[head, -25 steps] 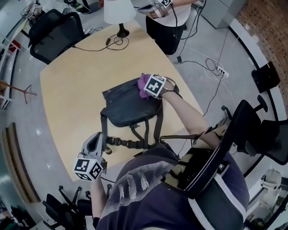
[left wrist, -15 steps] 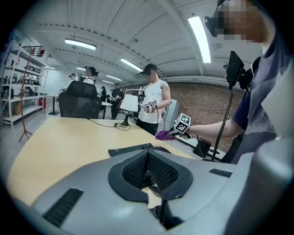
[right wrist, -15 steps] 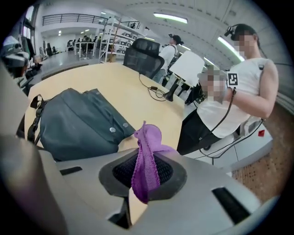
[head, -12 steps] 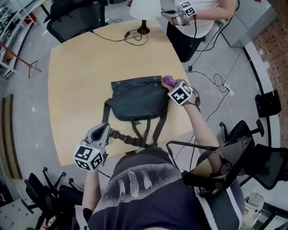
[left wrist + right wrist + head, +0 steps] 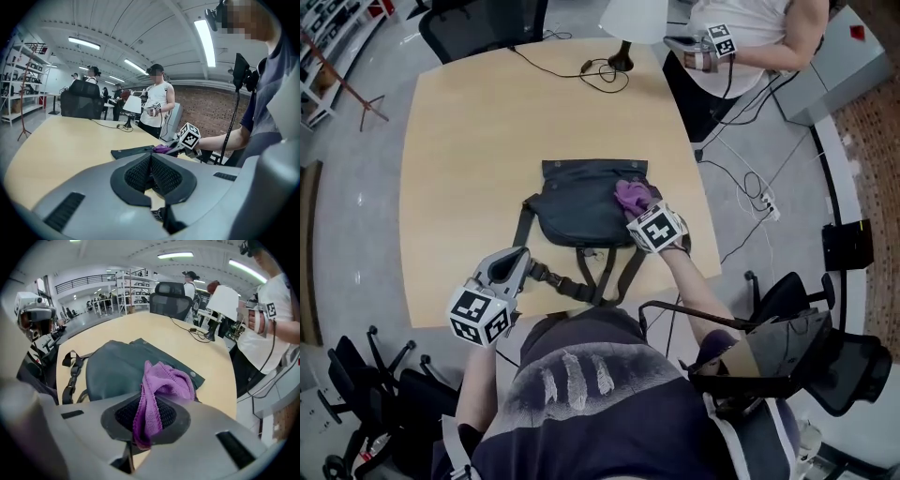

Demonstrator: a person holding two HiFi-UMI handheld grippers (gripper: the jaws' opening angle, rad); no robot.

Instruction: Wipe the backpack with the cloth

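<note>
A dark grey backpack lies flat in the middle of the wooden table, straps toward me. My right gripper is shut on a purple cloth, which rests on the pack's right side. The right gripper view shows the cloth bunched between the jaws of the gripper, over the backpack. My left gripper sits at the near-left, shut on a backpack strap. In the left gripper view the pads meet, with the strap below them.
A white-shaded lamp and its cable stand at the table's far edge. Another person holding a gripper stands at the far right corner. Office chairs ring the table; its right edge is close to the pack.
My right gripper has drawn the cloth from the backpack's far right corner toward me along its right side. The left gripper stays at the strap. The head view has shifted.
</note>
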